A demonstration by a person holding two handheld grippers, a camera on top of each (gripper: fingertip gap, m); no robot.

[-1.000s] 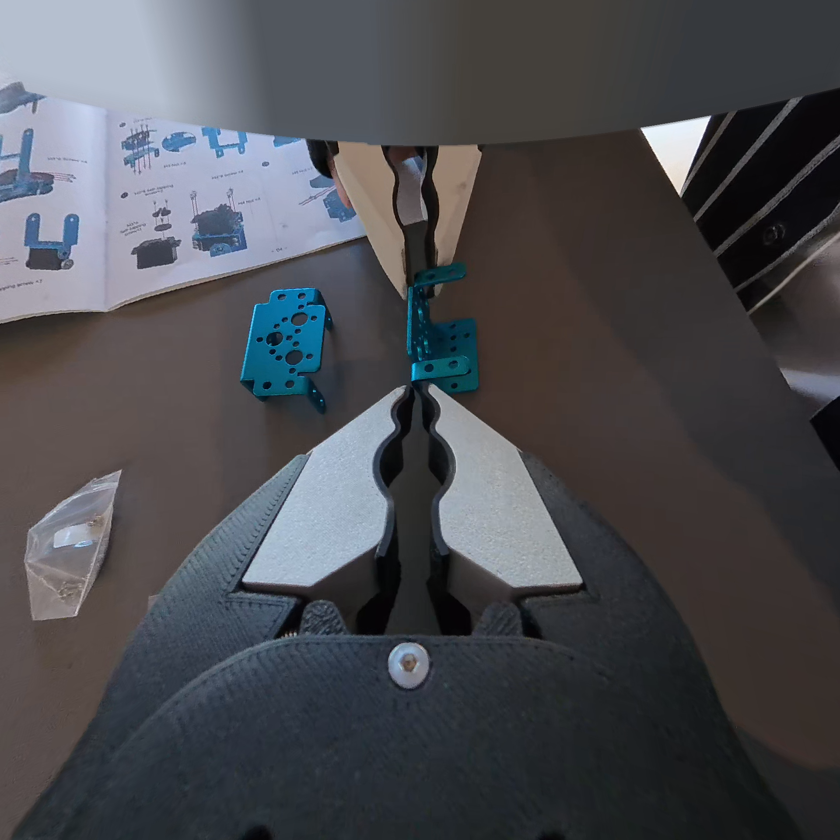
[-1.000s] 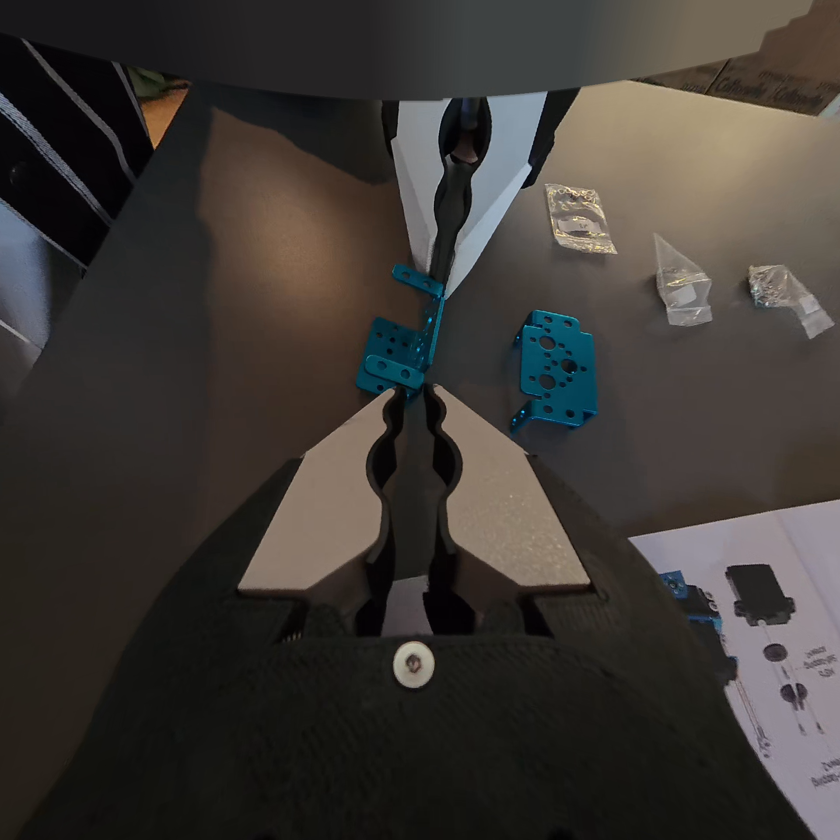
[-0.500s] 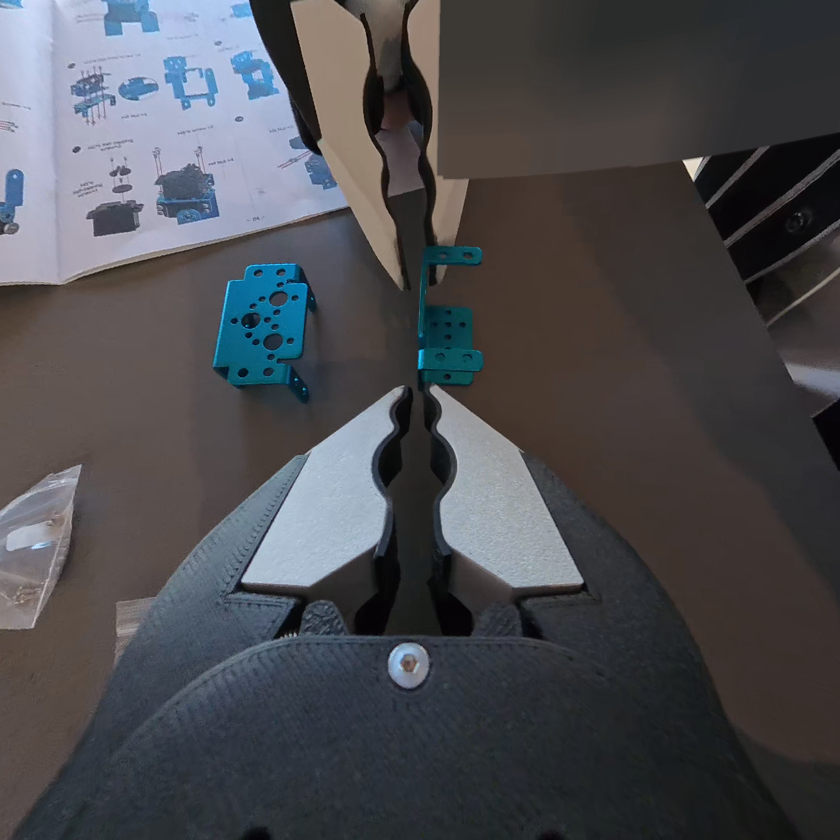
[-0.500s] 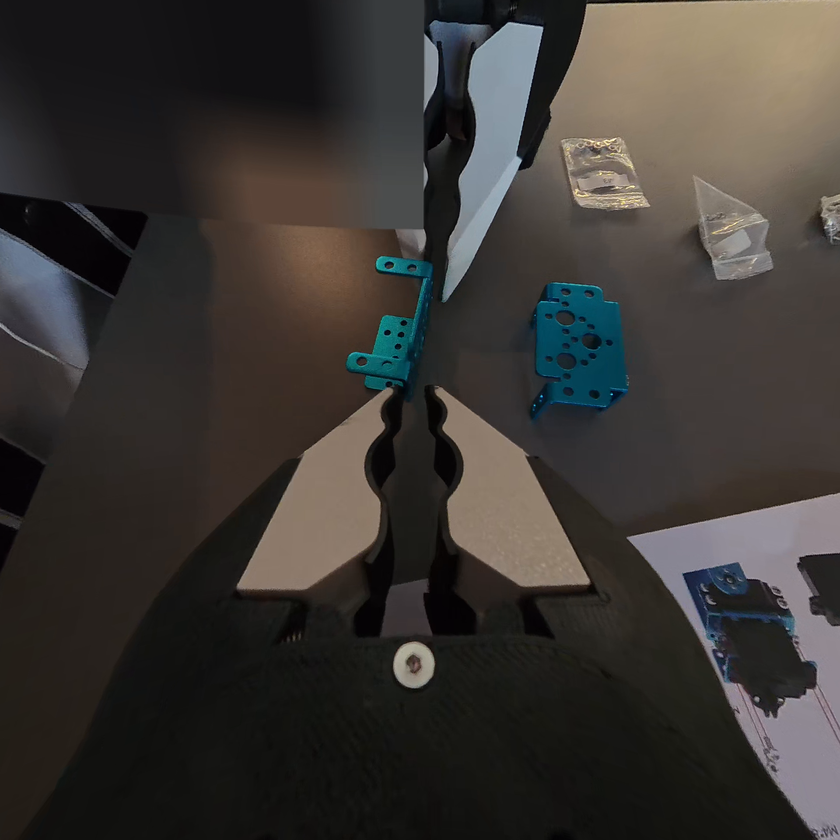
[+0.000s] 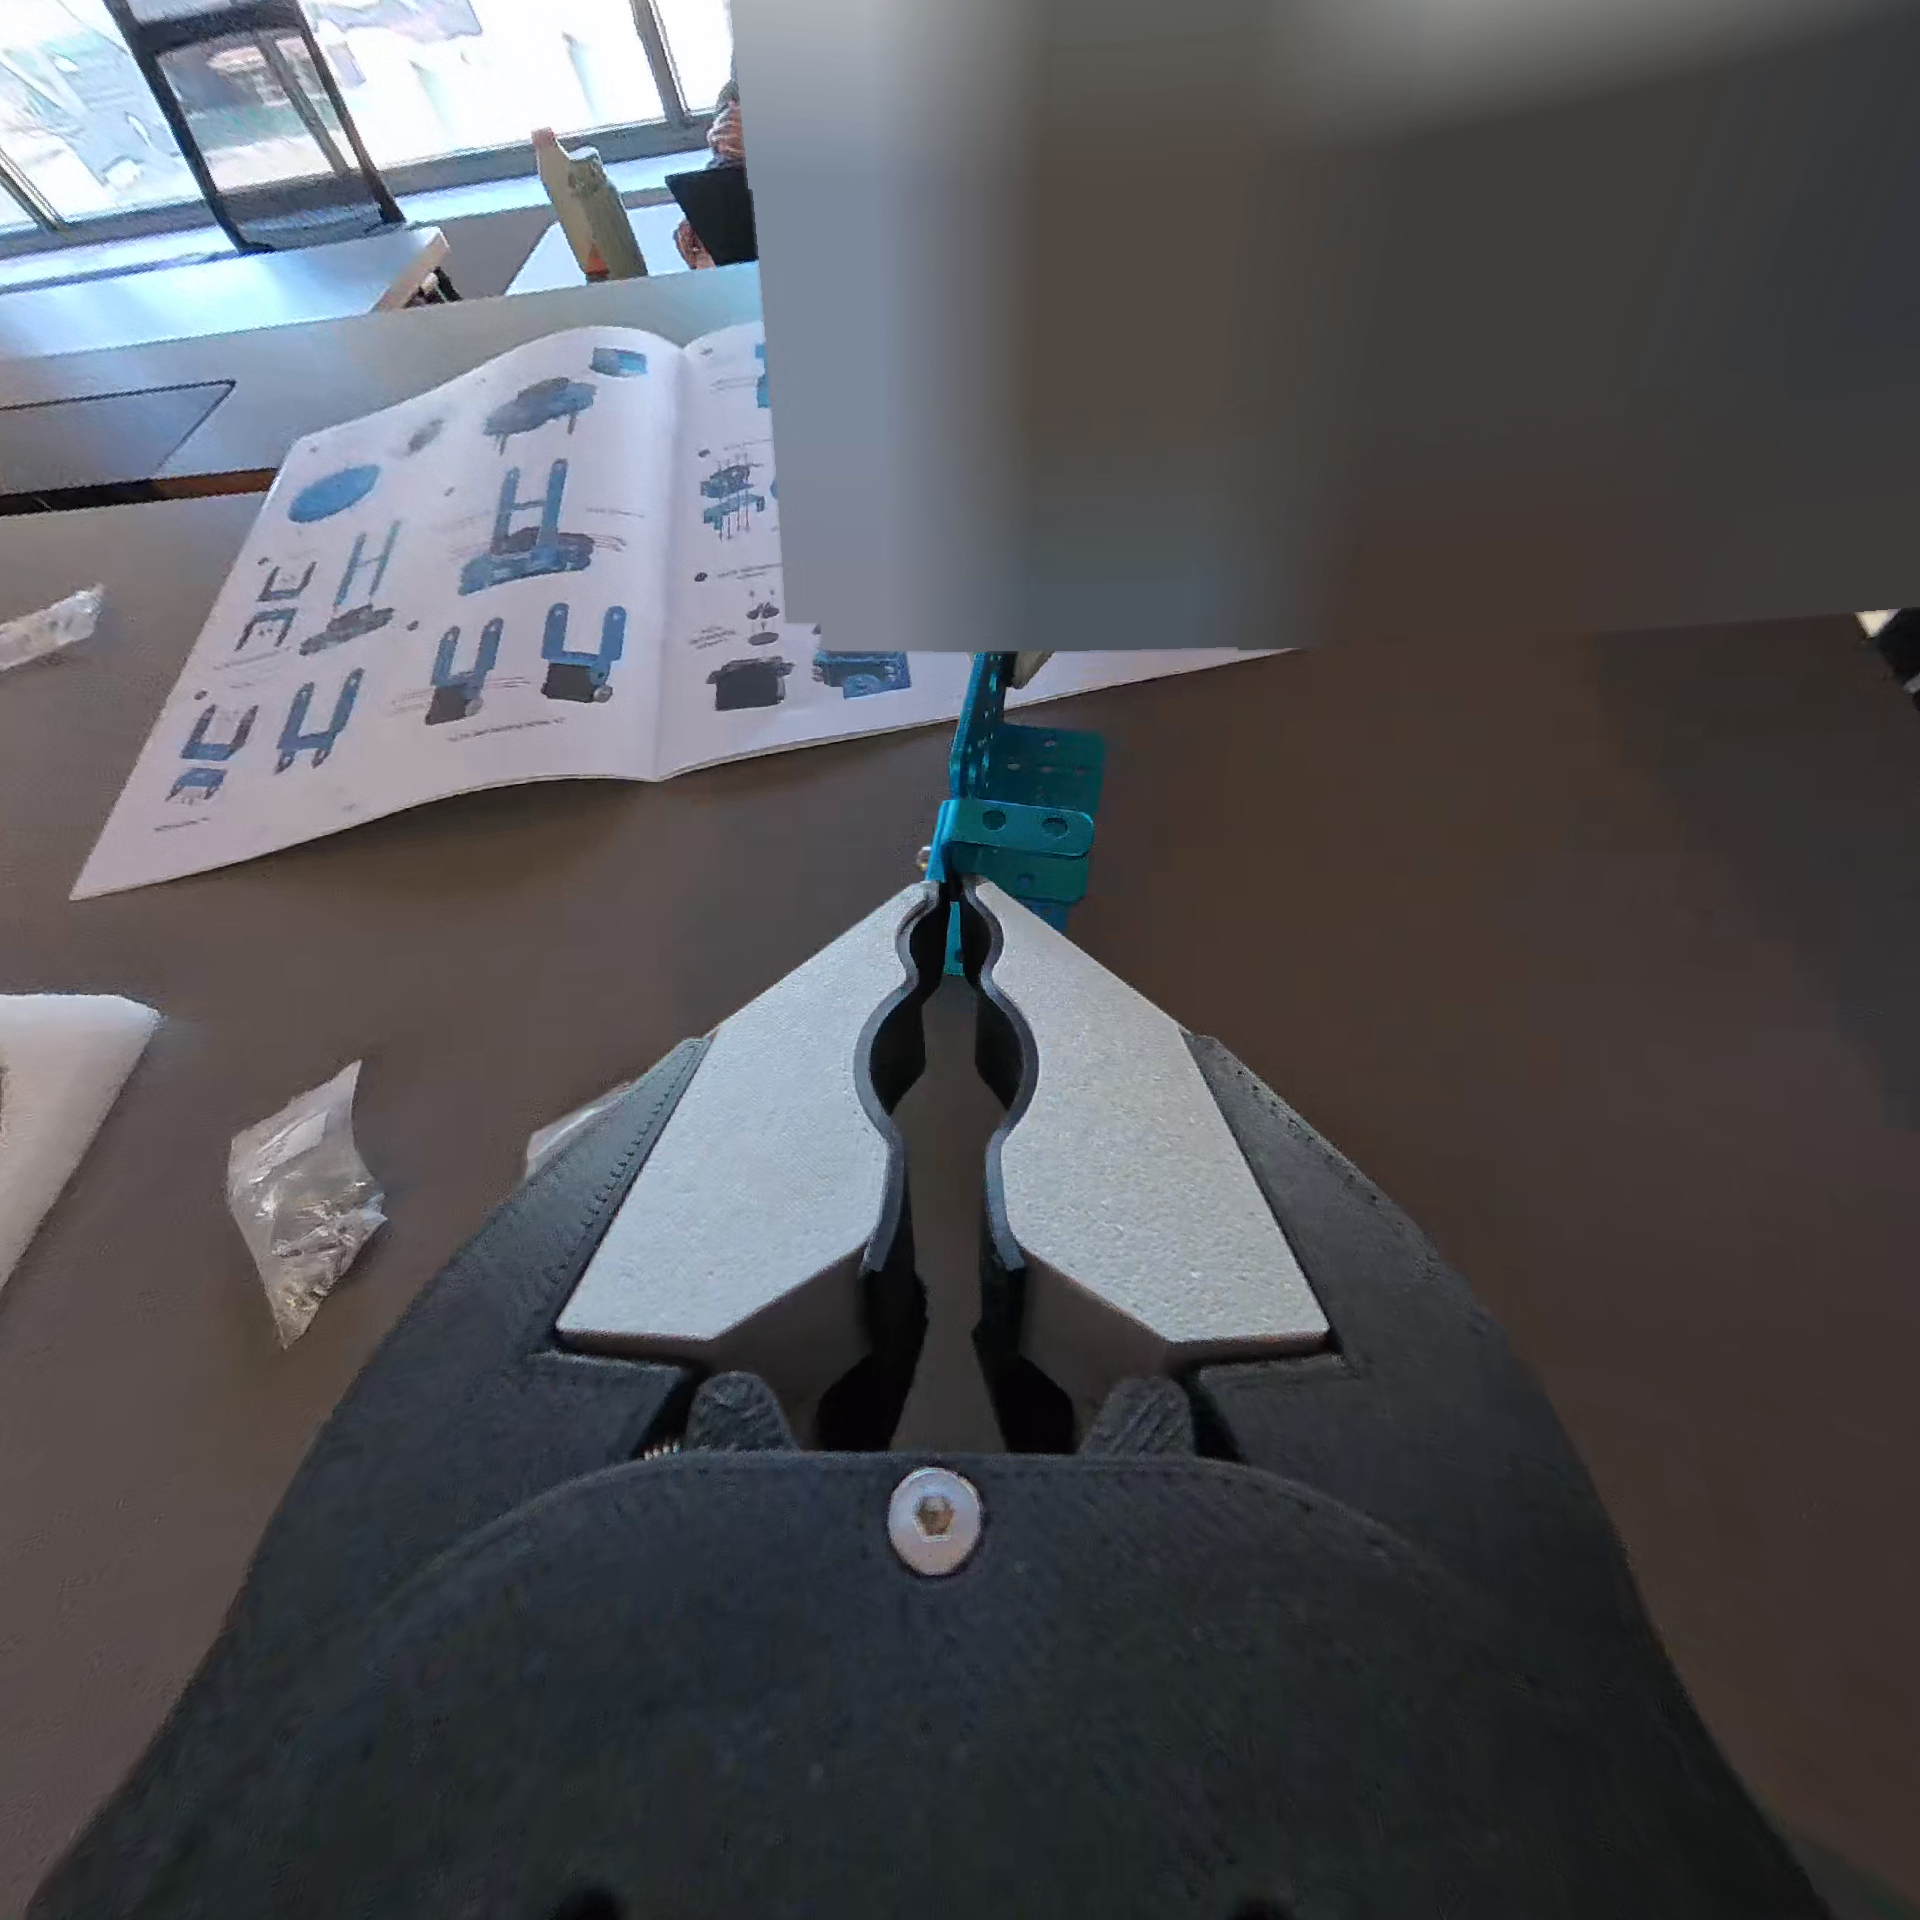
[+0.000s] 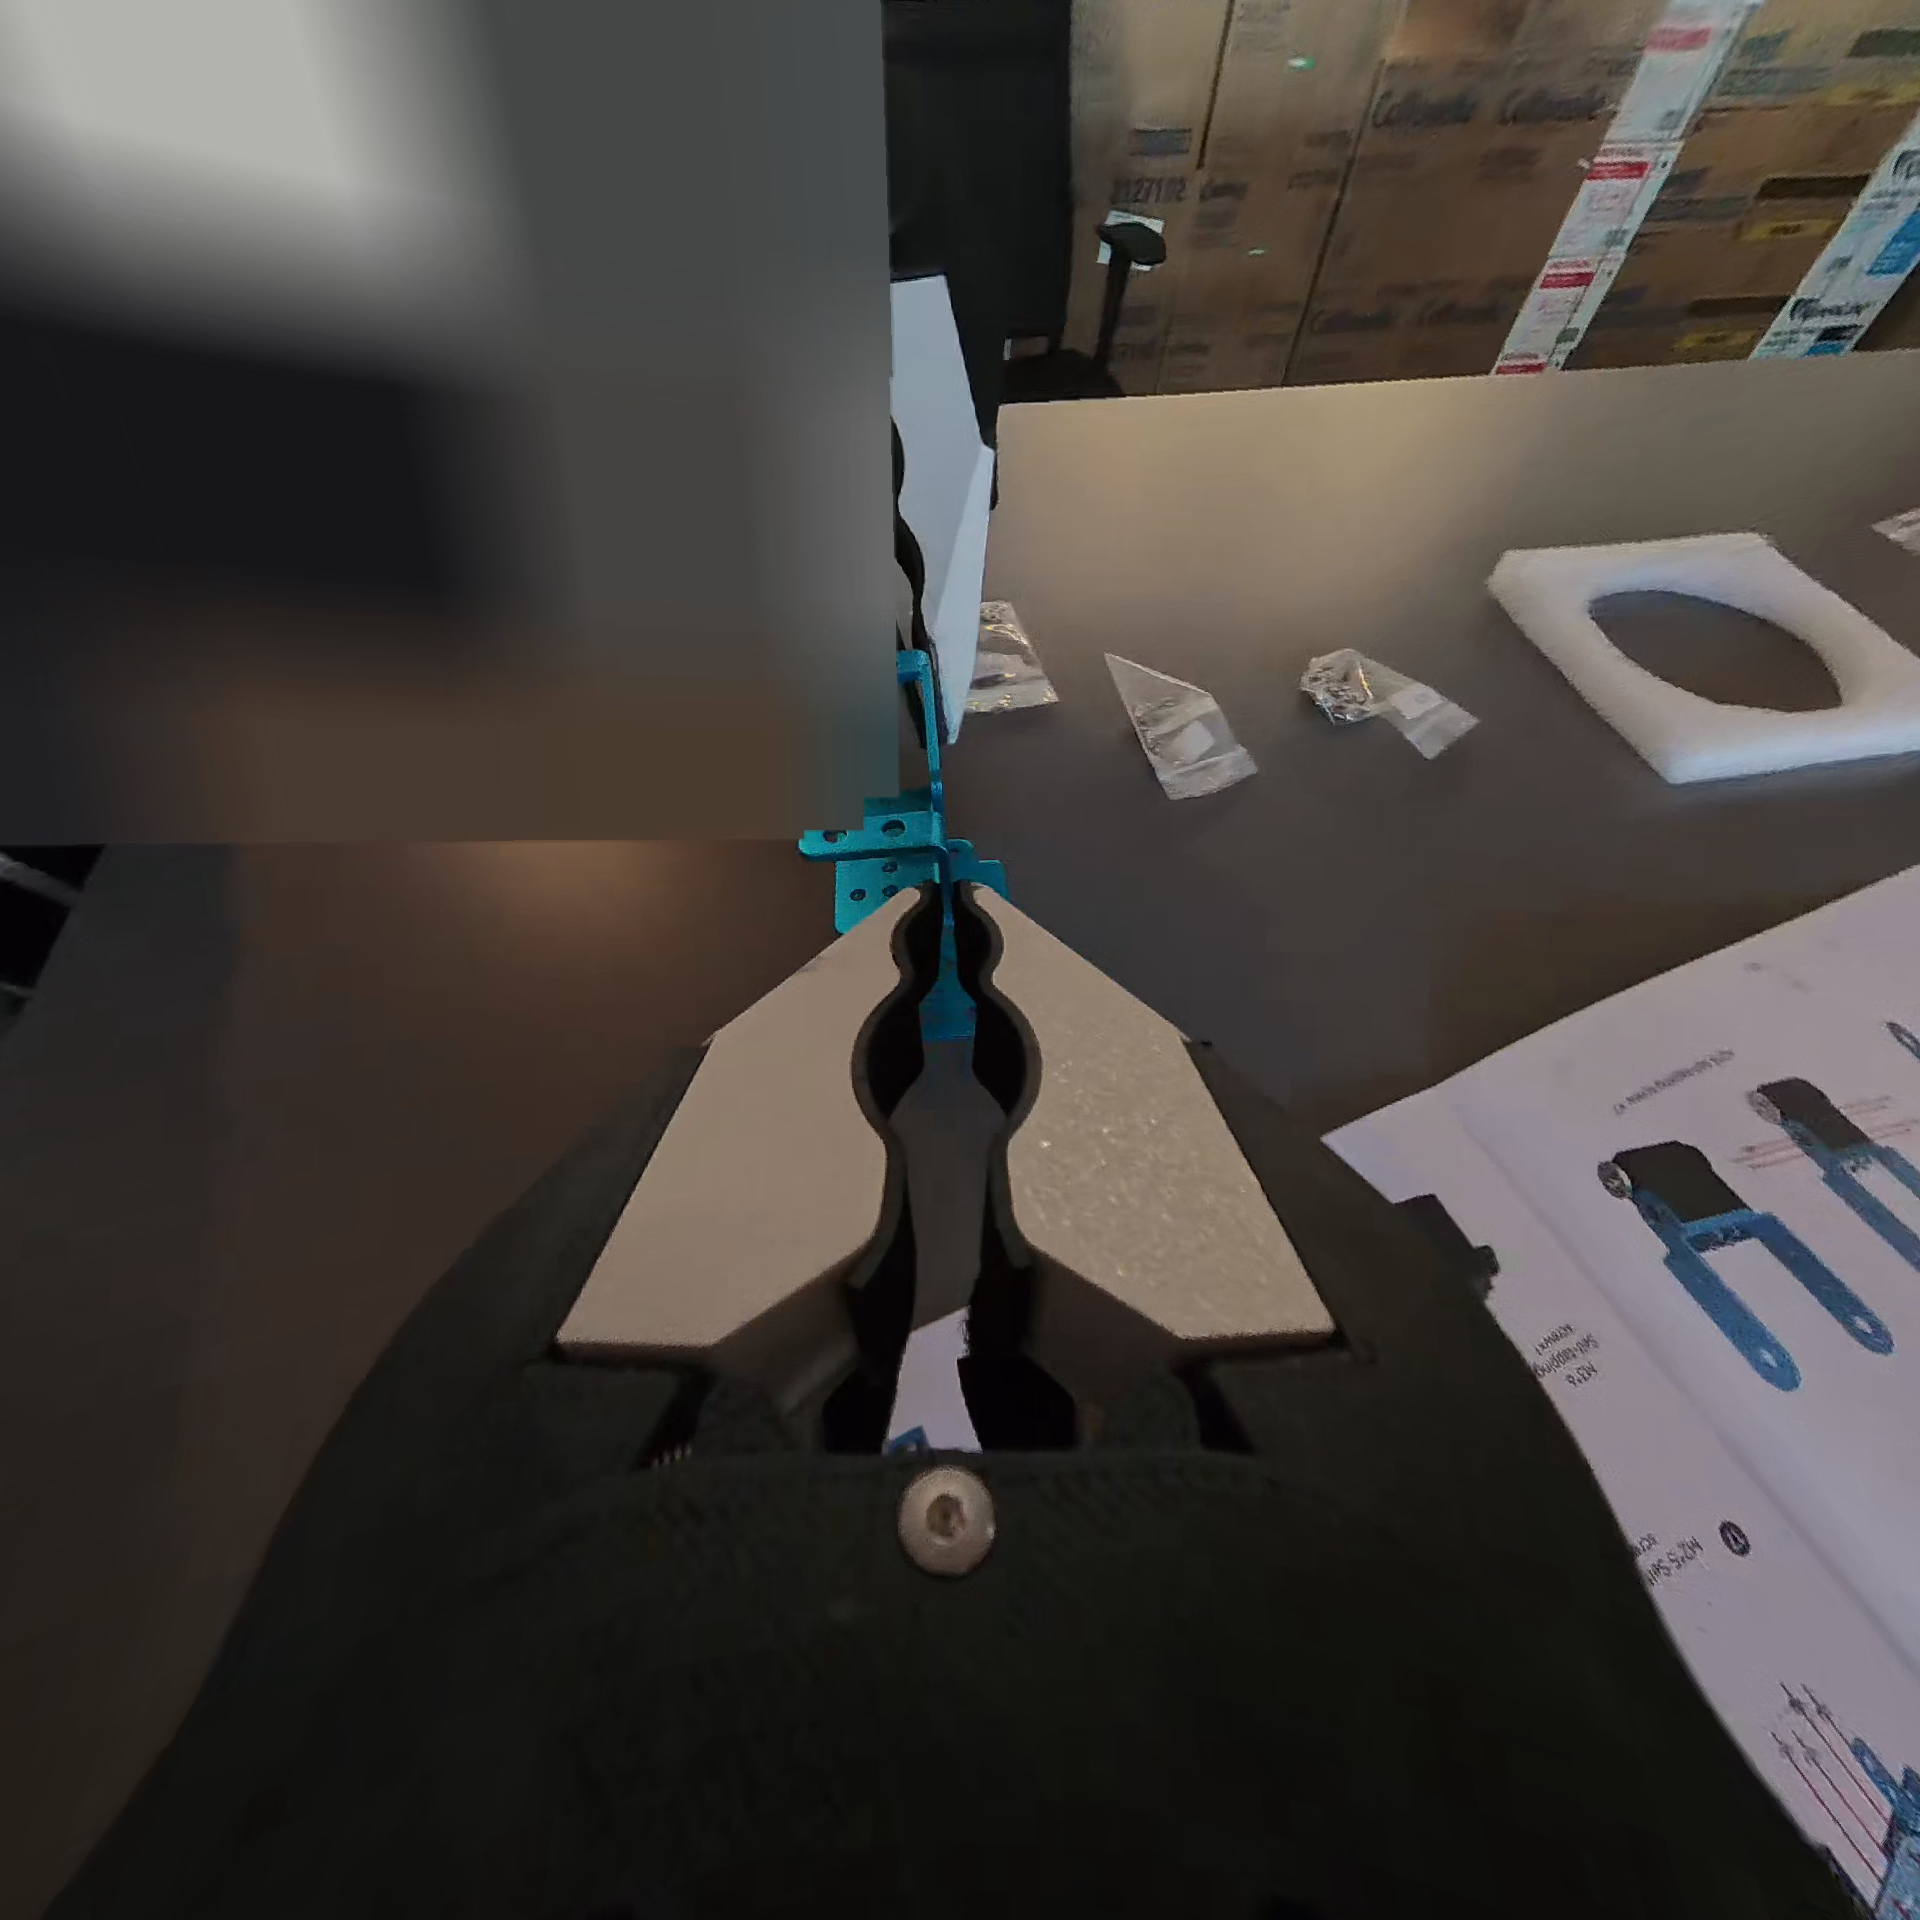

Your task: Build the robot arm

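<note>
The blue perforated bracket (image 5: 1023, 805) sits at frame centre above the desk (image 5: 1455, 1039), pinched by its thin edges between the left hand-held gripper (image 5: 956, 891) and right hand-held gripper (image 6: 943, 891), both closed on it. Uneven pull could twist it free.

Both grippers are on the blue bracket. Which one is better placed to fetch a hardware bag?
Left, probably. A clear bag lies close beside the left gripper. From the right gripper, the bags lie farther off, beyond the blue bracket that both clamp.
</note>
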